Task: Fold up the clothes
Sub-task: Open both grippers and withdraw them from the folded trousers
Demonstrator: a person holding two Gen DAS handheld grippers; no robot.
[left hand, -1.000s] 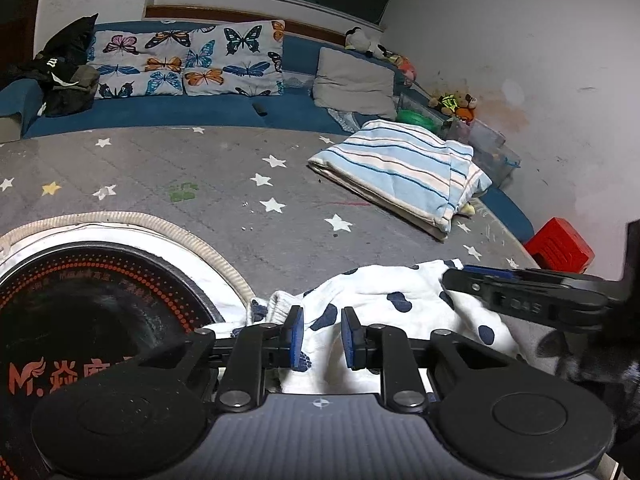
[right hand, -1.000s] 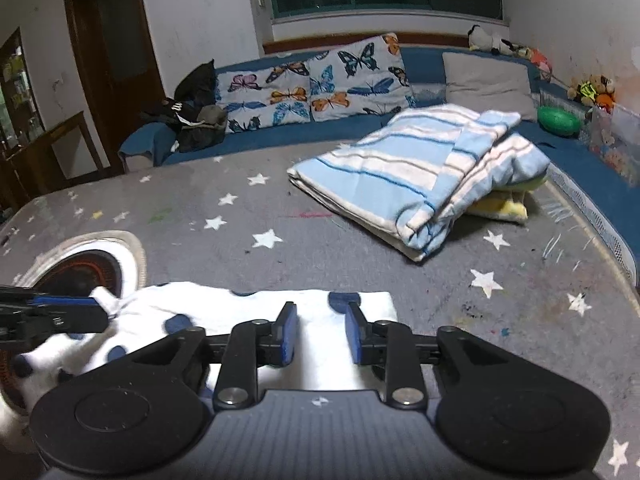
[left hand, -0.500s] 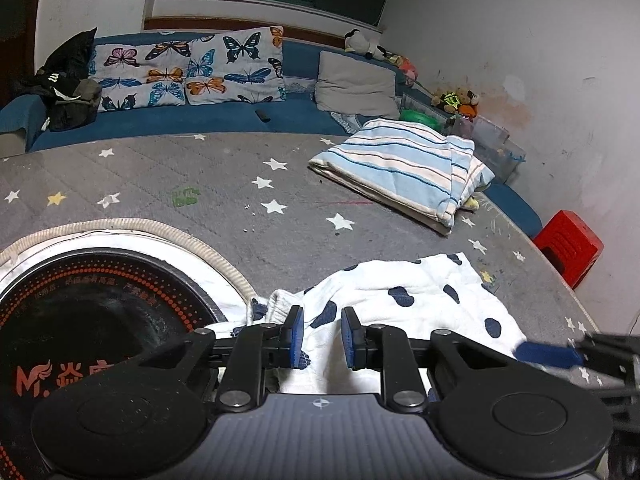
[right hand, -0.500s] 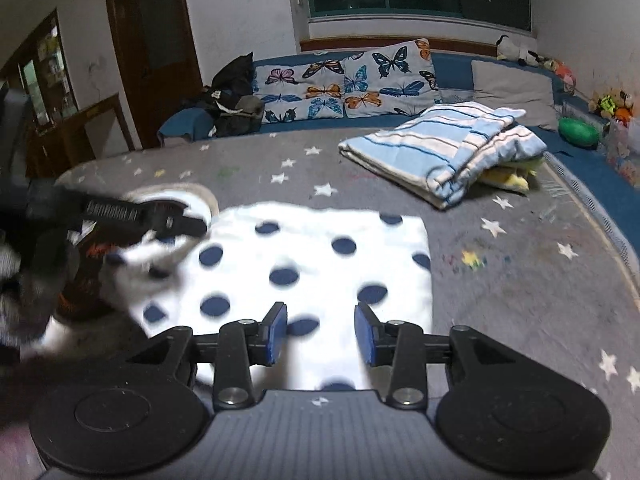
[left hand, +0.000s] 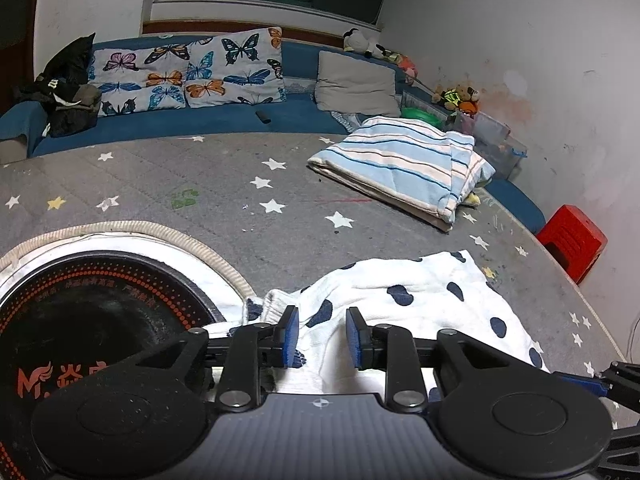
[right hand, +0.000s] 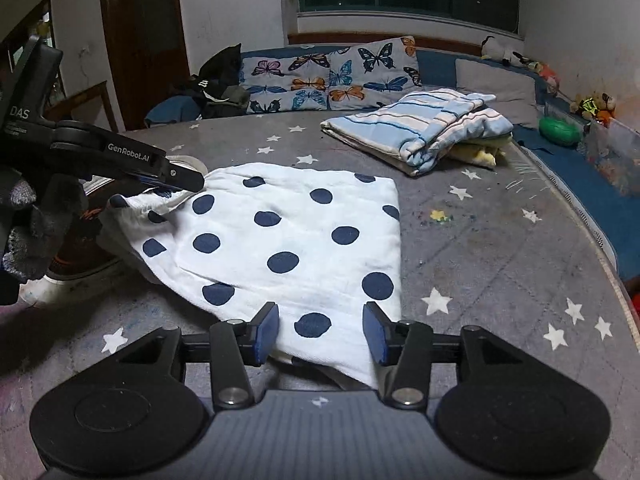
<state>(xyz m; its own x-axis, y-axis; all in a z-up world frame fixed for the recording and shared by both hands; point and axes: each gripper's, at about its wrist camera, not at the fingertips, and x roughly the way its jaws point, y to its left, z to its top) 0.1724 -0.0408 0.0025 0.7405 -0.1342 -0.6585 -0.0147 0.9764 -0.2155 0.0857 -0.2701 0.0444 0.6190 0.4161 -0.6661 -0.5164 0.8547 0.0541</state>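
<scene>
White polka-dot cloth (right hand: 288,236) lay folded flat on the grey star-print mat (right hand: 500,248), near the striped blanket (right hand: 416,128). Left gripper (left hand: 319,334) sat at its bunched left end, jaws parted with fabric between but not pinched. Right gripper (right hand: 320,332) hovered over the near edge, jaws wide apart, holding nothing.

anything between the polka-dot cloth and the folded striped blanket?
No object: in the right wrist view only bare grey star-print mat separates the polka-dot cloth from the striped blanket. The left wrist view agrees.
</scene>
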